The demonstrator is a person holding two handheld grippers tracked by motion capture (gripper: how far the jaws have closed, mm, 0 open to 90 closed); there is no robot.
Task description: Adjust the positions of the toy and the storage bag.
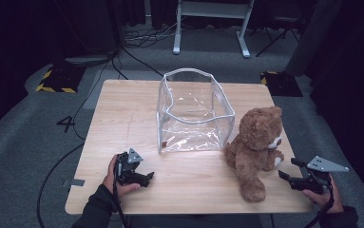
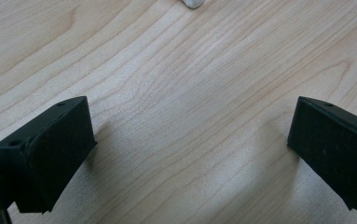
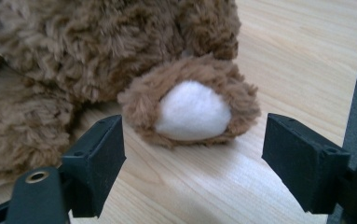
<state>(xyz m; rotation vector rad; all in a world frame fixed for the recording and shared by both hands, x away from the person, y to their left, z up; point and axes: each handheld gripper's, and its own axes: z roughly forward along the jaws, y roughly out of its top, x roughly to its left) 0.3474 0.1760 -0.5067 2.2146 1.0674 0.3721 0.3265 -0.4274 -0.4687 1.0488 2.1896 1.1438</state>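
I am working over the wooden table point(image 1: 122, 118), taking the clear plastic bin point(image 1: 194, 111) standing at its middle as my landmark. The teddy bear point(image 1: 256, 147) is sitting upright just to the right of the bin, its near side touching or almost touching the bin's right wall; I cannot tell which. My right gripper point(image 1: 286, 176) is hovering right of the bear and nearer to me than the bin, jaws spread wide and holding nothing. In the right gripper view the bear's white-soled foot point(image 3: 192, 112) is lying straight ahead of the gap between the jaws. I am judging this the approach to a grasp: best to push in level until the foot sits fully between the pads, then close on the thick plush rather than the tip, so it does not slip out. My left gripper point(image 1: 147, 176) is resting low, left of and nearer than the bin, jaws likewise parted over bare wood.
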